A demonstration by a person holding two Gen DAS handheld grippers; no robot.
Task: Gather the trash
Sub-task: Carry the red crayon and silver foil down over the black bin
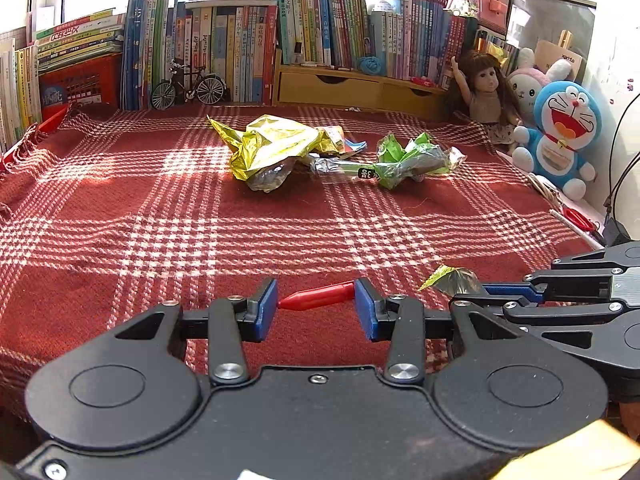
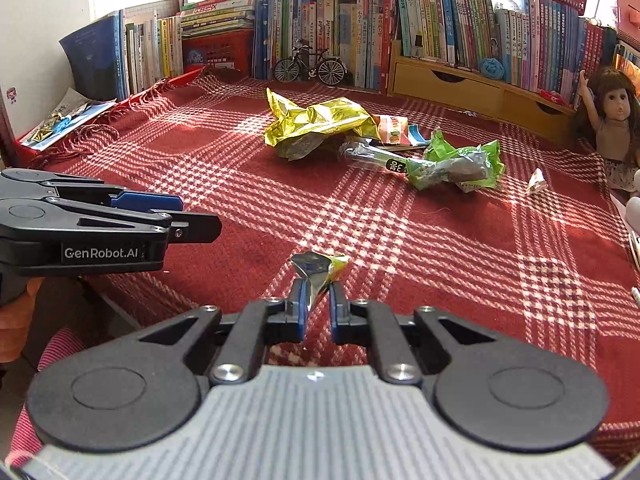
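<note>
From the left wrist camera, the left gripper has its two blue pads clenched on a small red cone-shaped piece, held crosswise between them above a red plaid cloth. Well ahead of the jaws lie a crumpled yellow foil bag and, just right of it, a green wrapper; nothing lies between them and the jaws. To the right of the jaws the right gripper reaches in, a foil scrap pinched at its tip. Far ahead stand a row of books and a miniature bicycle; far right sit a doll and a blue plush toy. From the right wrist camera, the right gripper is nearly closed, grasping the silver-and-green foil scrap, which sticks up beyond the pads. To the left of the jaws the left gripper shows side-on. Ahead lie the yellow foil bag and green wrapper touching each other, with a small white paper scrap far right, near the doll.
</note>
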